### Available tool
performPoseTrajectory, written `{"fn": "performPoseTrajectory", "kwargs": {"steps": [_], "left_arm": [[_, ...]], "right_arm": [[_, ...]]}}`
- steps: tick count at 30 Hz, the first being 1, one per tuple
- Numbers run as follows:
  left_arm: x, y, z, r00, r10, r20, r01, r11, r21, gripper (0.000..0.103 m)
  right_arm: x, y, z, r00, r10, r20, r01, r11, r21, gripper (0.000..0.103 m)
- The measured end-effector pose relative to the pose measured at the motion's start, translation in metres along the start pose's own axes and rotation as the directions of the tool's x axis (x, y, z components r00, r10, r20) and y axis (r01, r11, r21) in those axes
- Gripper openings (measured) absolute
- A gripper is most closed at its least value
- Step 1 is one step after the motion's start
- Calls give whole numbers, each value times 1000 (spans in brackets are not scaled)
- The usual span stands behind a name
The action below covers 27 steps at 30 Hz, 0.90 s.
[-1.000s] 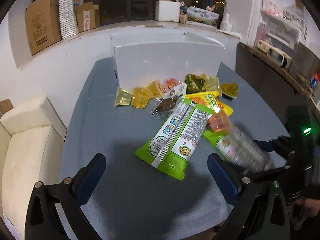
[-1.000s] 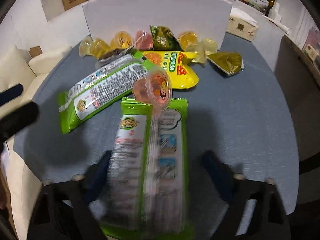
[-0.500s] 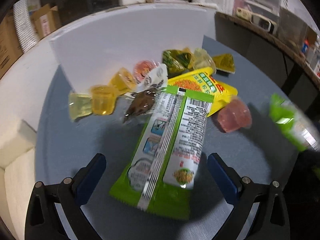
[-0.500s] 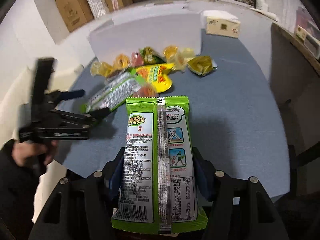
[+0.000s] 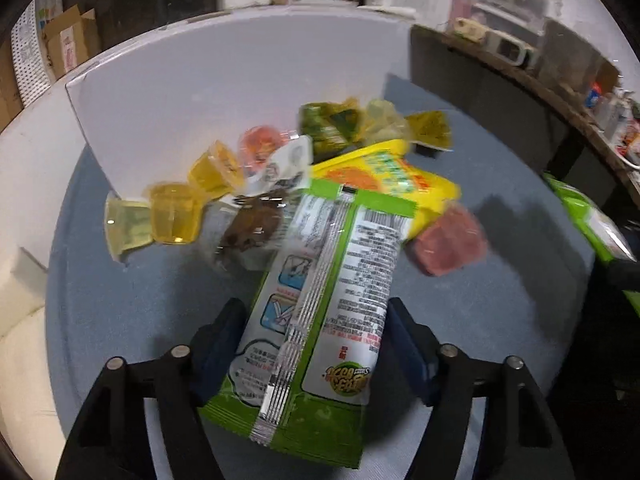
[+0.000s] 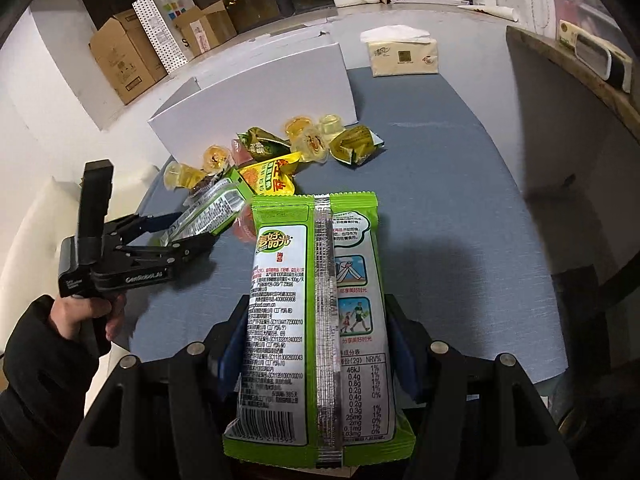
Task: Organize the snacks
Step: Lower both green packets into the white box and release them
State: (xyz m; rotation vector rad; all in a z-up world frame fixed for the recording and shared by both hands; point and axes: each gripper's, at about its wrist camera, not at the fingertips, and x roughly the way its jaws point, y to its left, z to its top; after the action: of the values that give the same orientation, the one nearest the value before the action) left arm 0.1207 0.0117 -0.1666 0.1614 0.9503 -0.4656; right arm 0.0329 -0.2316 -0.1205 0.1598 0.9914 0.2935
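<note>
You are closing your left gripper (image 5: 312, 344) on the second green snack packet (image 5: 320, 308), and its jaws have just been narrowing until the blue pads are pressing the packet's two long edges. That packet is lying on the grey table (image 5: 120, 300) with its long axis running straight along the gripper's fingers, its far end pointing toward the yellow bag (image 5: 400, 176) and the jelly cups (image 5: 176, 218) at the foot of the white box (image 5: 224, 92). Your right gripper (image 6: 316, 344) is already holding the first green packet (image 6: 316, 320) the same way, lengthwise, raised over the near table edge. The box is lying ahead of both hands, beyond the pile; judging by the views, your left hand is the nearer one to it.
</note>
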Motion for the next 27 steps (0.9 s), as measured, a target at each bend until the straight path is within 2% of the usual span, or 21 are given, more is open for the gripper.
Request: {"fn": "performPoseTrajectory", "kwargs": {"steps": [2, 6, 11, 14, 16, 20, 22, 24, 27], "left_arm": [[-7, -7, -5, 1000, 7, 12, -7, 1000, 3, 73], [-32, -21, -18, 998, -22, 64, 23, 1000, -21, 73], [-62, -30, -26, 992, 7, 129, 1, 998, -61, 72], [-79, -28, -18, 982, 56, 180, -39, 994, -101, 72], [-89, -20, -5, 972, 101, 214, -73, 989, -132, 72], [-111, 0, 28, 935, 154, 320, -93, 976, -198, 72], [-116, 15, 51, 919, 181, 350, -105, 968, -226, 72], [-111, 32, 76, 909, 205, 363, -116, 961, -251, 72], [-100, 63, 115, 909, 212, 359, -100, 947, -306, 72]], "right_arm": [[0, 1, 1, 1000, 10, 7, -10, 1000, -5, 67], [-4, 1, 2, 1000, 19, 24, -19, 1000, -12, 67], [-6, -4, 7, 998, 34, 50, -34, 999, 0, 67], [-3, -3, 20, 996, 40, 74, -39, 999, -17, 67], [0, 1, 33, 995, 51, 90, -48, 998, -34, 67], [9, 12, 72, 988, 78, 135, -68, 994, -80, 67], [15, 21, 100, 983, 85, 161, -70, 992, -101, 67], [23, 30, 135, 976, 91, 198, -70, 992, -109, 67], [40, 41, 181, 972, 101, 213, -81, 991, -103, 67]]}}
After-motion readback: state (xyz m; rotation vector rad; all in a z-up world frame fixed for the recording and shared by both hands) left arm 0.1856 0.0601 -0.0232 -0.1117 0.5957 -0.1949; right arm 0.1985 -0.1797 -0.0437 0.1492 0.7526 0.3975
